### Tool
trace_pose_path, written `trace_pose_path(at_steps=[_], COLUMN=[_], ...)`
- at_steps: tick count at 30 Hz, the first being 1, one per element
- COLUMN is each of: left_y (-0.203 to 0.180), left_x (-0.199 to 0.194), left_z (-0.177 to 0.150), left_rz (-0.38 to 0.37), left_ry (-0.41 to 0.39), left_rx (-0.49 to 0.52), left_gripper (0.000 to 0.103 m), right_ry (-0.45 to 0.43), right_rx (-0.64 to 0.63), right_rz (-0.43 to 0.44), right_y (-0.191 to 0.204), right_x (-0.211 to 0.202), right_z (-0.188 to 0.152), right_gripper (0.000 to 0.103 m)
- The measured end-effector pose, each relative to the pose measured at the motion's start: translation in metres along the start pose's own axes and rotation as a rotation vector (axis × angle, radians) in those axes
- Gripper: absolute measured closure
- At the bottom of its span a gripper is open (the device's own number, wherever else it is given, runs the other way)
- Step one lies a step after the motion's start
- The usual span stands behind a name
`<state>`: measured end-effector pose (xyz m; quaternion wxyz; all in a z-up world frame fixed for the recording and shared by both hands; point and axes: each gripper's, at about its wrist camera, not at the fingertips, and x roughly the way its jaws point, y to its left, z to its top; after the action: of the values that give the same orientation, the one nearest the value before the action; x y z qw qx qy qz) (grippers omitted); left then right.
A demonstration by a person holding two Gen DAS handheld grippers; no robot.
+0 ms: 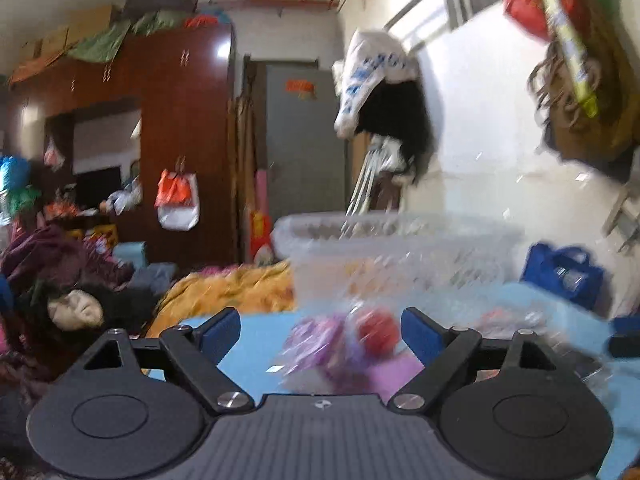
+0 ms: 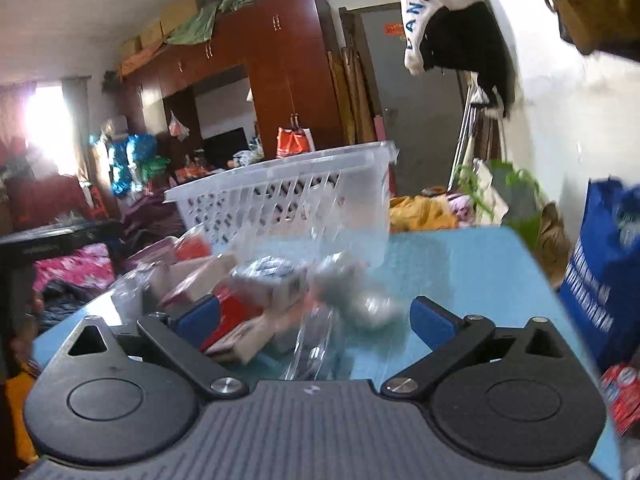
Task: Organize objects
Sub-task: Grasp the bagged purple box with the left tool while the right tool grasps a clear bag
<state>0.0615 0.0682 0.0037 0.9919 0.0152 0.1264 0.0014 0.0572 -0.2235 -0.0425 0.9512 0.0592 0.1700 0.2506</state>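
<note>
1. Left gripper (image 1: 320,330): jaws wide, nothing held; blue pads flanking a purple crinkly packet (image 1: 316,344) and a red round item (image 1: 378,330) lying just ahead on the blue table (image 1: 248,344).
2. Right gripper (image 2: 314,316): jaws spread as wide as they go, empty; a jumble of boxed and wrapped goods (image 2: 256,284) straight ahead and slightly left, with a clear wrapper (image 2: 314,344) nearest the pads.
3. Blurred, so possibly separate small packets rather than one pile; long axes unclear.
4. Beyond both: white slatted basket (image 2: 280,196), seemingly tilted, rim toward the grippers, near the goods.
5. Open tabletop to the right of the pile; blue bag (image 2: 600,264) at the right edge, table rim close behind it.
</note>
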Motion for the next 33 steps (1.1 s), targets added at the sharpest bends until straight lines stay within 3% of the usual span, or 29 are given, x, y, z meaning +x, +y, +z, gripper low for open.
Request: trace_pose_path(at_steps=[3, 5, 7, 11, 16, 21, 26, 28, 33], left_y=[0.014, 0.022, 0.024, 0.029, 0.029, 0.027, 0.024, 0.025, 0.023], left_x=[0.016, 0.023, 0.03, 0.037, 0.04, 0.047, 0.049, 0.049, 0.046], left_z=[-0.001, -0.002, -0.004, -0.012, -0.016, -0.016, -0.017, -0.018, -0.018], left_rz=[-0.017, -0.065, -0.067, -0.096, -0.102, -0.124, -0.13, -0.13, -0.112], left_ry=[0.034, 0.059, 0.07, 0.106, 0.121, 0.151, 0.165, 0.168, 0.152], left_rx=[-0.05, -0.086, -0.088, -0.106, -0.124, -0.134, -0.126, -0.132, -0.122], left_gripper=[0.013, 0.013, 0.014, 0.015, 0.018, 0.035, 0.036, 0.046, 0.048], right_ry=[-0.008, 0.035, 0.068, 0.107, 0.136, 0.137, 0.135, 0.135, 0.13], right_rx=[-0.035, -0.064, -0.092, -0.093, -0.121, -0.128, -0.126, -0.134, -0.137], right_rz=[-0.009, -0.004, -0.016, -0.012, -0.013, -0.012, -0.013, -0.015, -0.021], right_y=[0.005, 0.009, 0.011, 0.009, 0.012, 0.013, 0.011, 0.012, 0.012], right_x=[0.001, 0.005, 0.01, 0.012, 0.015, 0.016, 0.017, 0.017, 0.017], right_z=[0.003, 0.0, -0.003, -0.013, -0.02, -0.019, -0.02, -0.019, -0.018], right_gripper=[0.004, 0.014, 0.032, 0.035, 0.051, 0.054, 0.057, 0.058, 0.062])
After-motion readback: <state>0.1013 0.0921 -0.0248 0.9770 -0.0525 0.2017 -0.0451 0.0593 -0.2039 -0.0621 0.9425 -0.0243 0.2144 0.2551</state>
